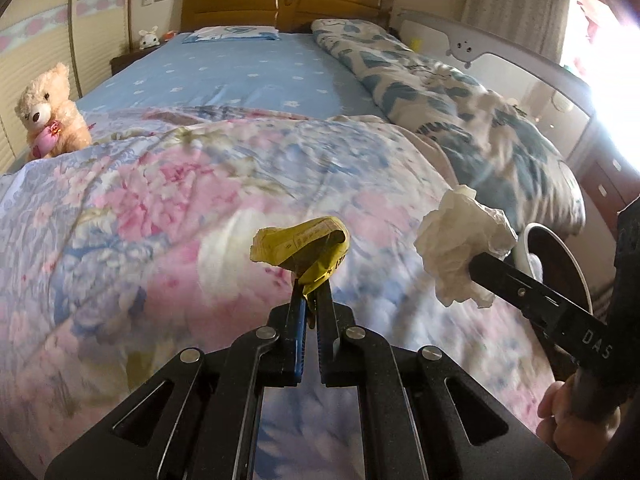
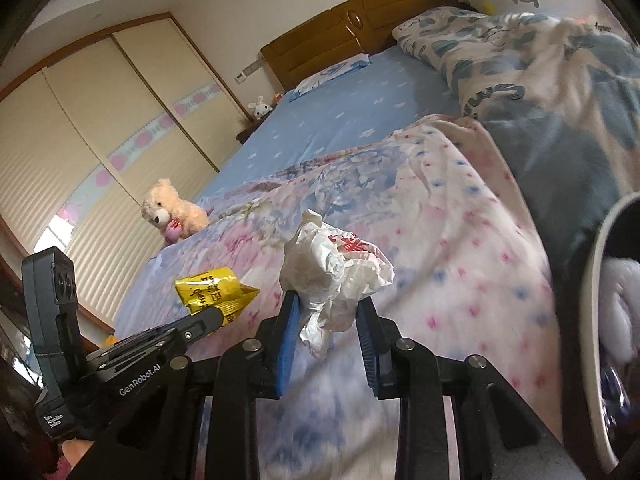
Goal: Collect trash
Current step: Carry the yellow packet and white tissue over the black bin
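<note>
My left gripper (image 1: 314, 294) is shut on a crumpled yellow wrapper (image 1: 304, 246) and holds it above the floral quilt (image 1: 180, 200). The wrapper also shows in the right wrist view (image 2: 214, 294), at the tip of the left gripper (image 2: 216, 316). My right gripper (image 2: 328, 304) is shut on a crumpled white plastic bag (image 2: 332, 272) with red print, held above the quilt (image 2: 440, 240). In the left wrist view the white bag (image 1: 460, 248) sits at the tip of the right gripper (image 1: 474, 266), to the right of the yellow wrapper.
A round white-rimmed bin (image 2: 596, 320) with white waste inside stands at the bed's right edge, also in the left wrist view (image 1: 560, 256). A teddy bear (image 1: 50, 112) sits at the left. A blue patterned duvet (image 1: 460, 100) lies on the right. The headboard (image 1: 280, 0) is at the back.
</note>
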Tool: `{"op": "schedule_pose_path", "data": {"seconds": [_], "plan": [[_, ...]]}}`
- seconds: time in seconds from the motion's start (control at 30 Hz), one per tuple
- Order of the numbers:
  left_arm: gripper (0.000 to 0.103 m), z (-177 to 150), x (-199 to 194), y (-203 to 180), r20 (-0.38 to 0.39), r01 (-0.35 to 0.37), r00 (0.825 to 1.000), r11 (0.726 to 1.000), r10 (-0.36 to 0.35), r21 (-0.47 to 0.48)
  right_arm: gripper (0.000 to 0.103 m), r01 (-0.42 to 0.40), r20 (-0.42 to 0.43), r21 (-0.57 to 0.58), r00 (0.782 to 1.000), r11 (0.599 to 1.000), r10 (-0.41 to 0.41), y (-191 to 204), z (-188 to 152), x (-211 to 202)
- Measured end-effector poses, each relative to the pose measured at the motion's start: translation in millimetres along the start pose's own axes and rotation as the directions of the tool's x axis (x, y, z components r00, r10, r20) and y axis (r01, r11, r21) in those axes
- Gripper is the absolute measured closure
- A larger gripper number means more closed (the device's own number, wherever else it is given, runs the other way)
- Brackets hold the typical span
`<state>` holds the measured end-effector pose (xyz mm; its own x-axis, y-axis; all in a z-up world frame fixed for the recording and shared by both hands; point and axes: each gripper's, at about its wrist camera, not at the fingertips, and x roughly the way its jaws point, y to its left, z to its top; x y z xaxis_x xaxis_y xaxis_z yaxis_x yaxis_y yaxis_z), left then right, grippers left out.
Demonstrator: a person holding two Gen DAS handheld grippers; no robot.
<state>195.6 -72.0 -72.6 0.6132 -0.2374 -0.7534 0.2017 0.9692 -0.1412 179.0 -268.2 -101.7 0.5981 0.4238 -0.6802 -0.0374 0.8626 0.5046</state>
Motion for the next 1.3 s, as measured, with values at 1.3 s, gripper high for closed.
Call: {"op": "schedule_pose_path", "data": {"seconds": [1.3], "plan": [[0.099, -41, -41, -80, 0.005, 0.074, 0.997, 0.988, -0.076, 0.132, 0.074, 0.072, 0.116, 0.037, 0.99, 0.997, -0.076, -34, -60, -114]]}}
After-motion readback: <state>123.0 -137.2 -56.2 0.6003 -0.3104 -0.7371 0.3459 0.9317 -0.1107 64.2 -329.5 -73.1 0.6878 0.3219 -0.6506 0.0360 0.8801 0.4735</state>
